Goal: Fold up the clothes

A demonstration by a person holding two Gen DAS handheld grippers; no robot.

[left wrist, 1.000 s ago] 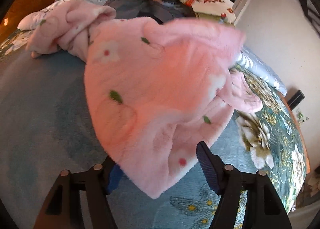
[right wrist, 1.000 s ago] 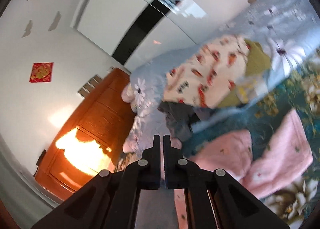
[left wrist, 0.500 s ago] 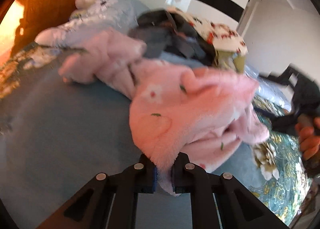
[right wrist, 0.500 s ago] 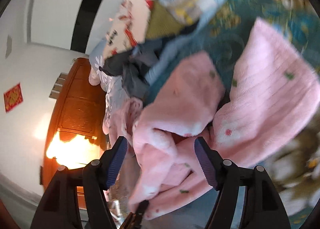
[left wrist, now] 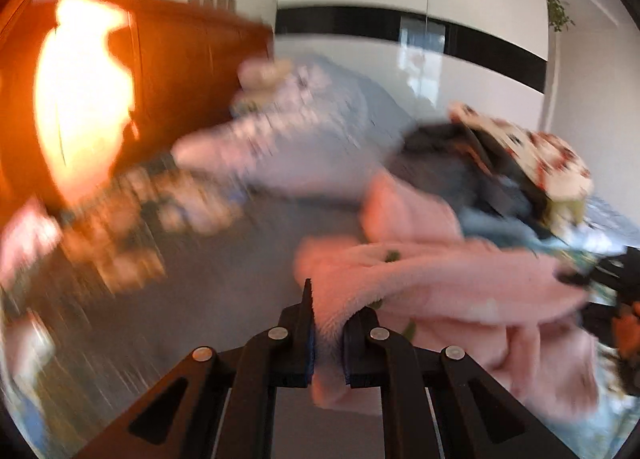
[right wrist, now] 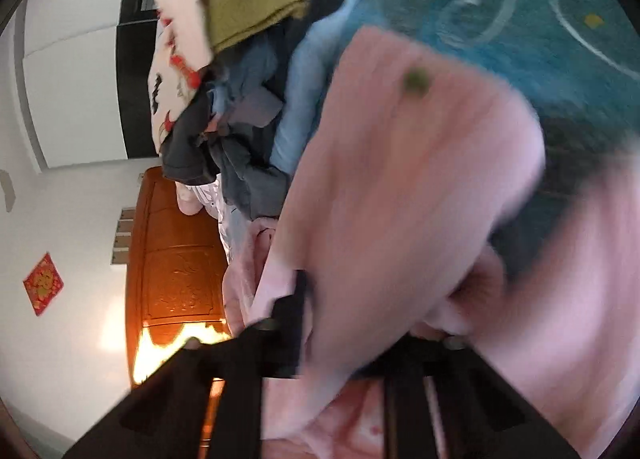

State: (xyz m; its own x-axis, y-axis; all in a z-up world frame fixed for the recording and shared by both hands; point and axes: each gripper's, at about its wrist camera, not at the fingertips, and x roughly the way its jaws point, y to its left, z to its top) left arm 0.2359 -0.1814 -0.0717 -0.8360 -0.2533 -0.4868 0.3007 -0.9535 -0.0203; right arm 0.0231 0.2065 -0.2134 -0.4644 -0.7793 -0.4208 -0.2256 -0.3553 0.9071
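The pink fleece garment (left wrist: pixel 452 291) is a thick, fuzzy piece in pale salmon pink, scattered with small green leaf marks and faint lighter blossoms. It lies bunched and partly doubled over itself on the bed (left wrist: pixel 224 299), just in front of the heap of other clothes (left wrist: pixel 492 163), which serves as the landmark here. One rolled edge of it runs toward the lower left away from that heap, and a soft lobe of it touches the heap's grey and blue pieces.

The left gripper (left wrist: pixel 327 323) has its jaws clamped on a thick fold at the garment's near edge, on the side away from the heap; pink pile bulges up and hangs below between the two black fingers. The right gripper (right wrist: pixel 344 323) has its jaws closed on another fold of the same garment, with a broad pink panel (right wrist: pixel 400 179) rising from it toward the heap; the fabric hides much of its right finger, and motion blur softens the rest.

In the right wrist view the heap sits at the upper left of the garment: a cream printed piece with red figures (right wrist: pixel 172 59), an olive-green piece (right wrist: pixel 248 7) and dark grey cloth (right wrist: pixel 240 163). Beyond the heap stands a wooden headboard (right wrist: pixel 176 259).
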